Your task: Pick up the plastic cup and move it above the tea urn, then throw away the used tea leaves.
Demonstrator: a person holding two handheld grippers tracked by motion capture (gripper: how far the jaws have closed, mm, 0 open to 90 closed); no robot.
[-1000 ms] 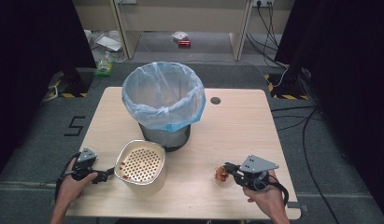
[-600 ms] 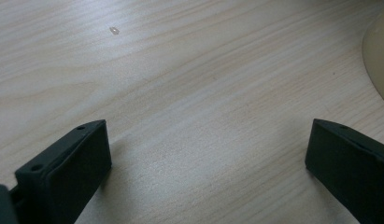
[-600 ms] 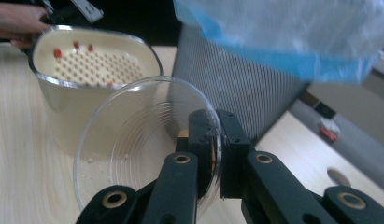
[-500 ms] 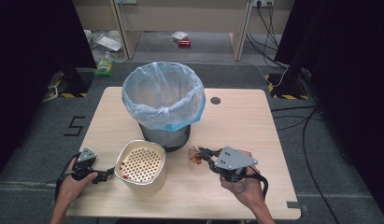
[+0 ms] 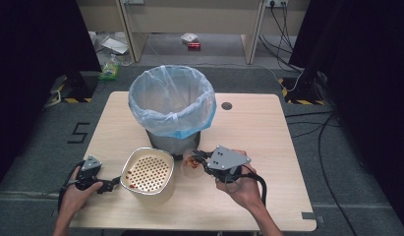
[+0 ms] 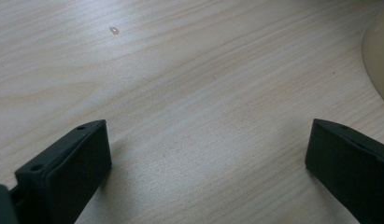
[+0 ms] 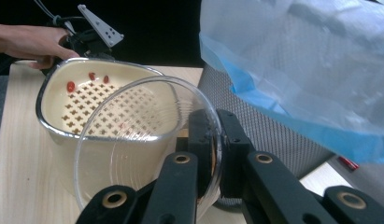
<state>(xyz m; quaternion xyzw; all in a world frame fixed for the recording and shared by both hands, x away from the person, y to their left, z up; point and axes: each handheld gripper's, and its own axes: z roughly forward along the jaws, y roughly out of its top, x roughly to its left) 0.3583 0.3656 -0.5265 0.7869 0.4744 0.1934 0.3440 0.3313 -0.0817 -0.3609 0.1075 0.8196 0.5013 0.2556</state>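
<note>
My right gripper [image 5: 197, 158] [image 7: 216, 140] is shut on the rim of a clear glass bowl [image 5: 189, 166] [image 7: 133, 140], held tilted above the table between a cream perforated strainer basket [image 5: 148, 173] [image 7: 63, 100] and the bin. Something orange-red shows at the bowl in the high view. A few red bits [image 7: 70, 86] lie inside the strainer. My left gripper [image 5: 113, 185] [image 6: 208, 140] rests low on the table at the strainer's left side, jaws wide open with only bare wood between them. The strainer's edge [image 6: 376, 60] shows just right of those jaws.
A mesh waste bin lined with a blue plastic bag [image 5: 171, 101] [image 7: 297, 56] stands mid-table, right behind the bowl. The wooden table [image 5: 258, 128] has a round cable hole [image 5: 227, 105] at the back. Cables and clutter lie on the floor beyond.
My right gripper has carried the glass bowl leftward from the table's right front to beside the strainer, just before the bin. The left gripper and the strainer have stayed put.
</note>
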